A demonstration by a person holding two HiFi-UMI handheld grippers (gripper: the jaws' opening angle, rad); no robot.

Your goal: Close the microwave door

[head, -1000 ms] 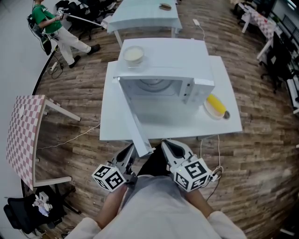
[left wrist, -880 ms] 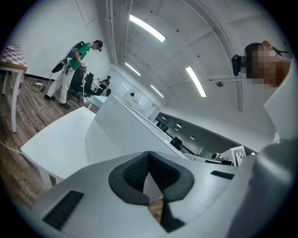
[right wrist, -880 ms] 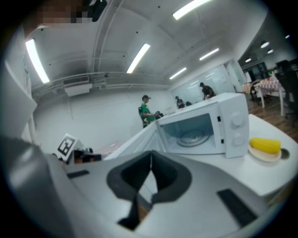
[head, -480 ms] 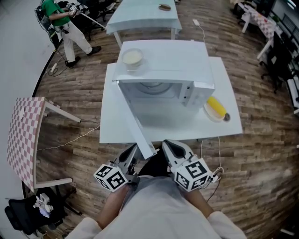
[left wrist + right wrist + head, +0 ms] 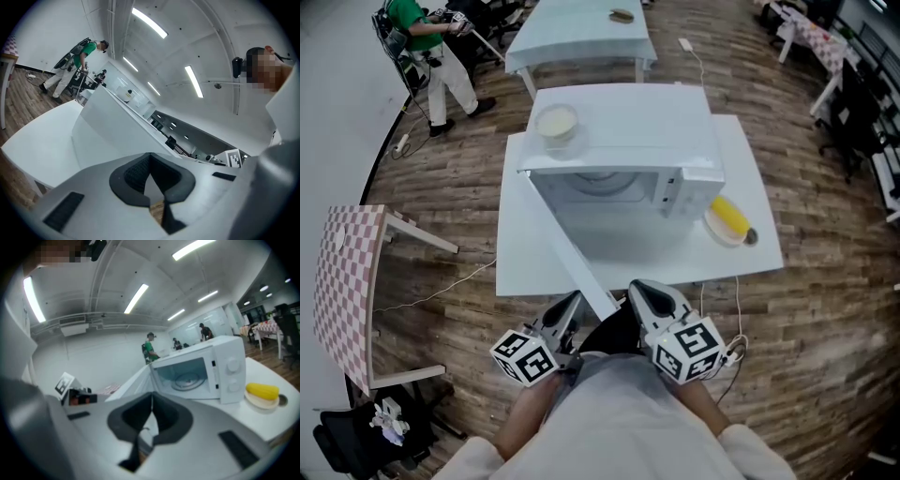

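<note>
White microwave (image 5: 623, 155) — door (image 5: 572, 253) swung wide open.

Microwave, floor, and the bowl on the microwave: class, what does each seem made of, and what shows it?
Microwave: likely painted sheet metal; smooth, white, faintly glossy panels.
Floor: wood or wood-look laminate; brown grain, plank seams.
Bowl: perhaps glazed ceramic or plastic; smooth cream surface, can't tell which.

On my feed I see a white table (image 5: 754, 236) with a plate (image 5: 713, 228) near its right edge, some yellow food (image 5: 731, 215) lying on it, and a cream bowl (image 5: 556, 122) further back to the left. A pink checkered table (image 5: 342, 281) stands well apart at the left on the wooden floor (image 5: 825, 309), with a thin cable (image 5: 441, 286) trailing between the two tables. A person in green (image 5: 427, 42) stands at the far left near another pale table (image 5: 572, 37).
</note>
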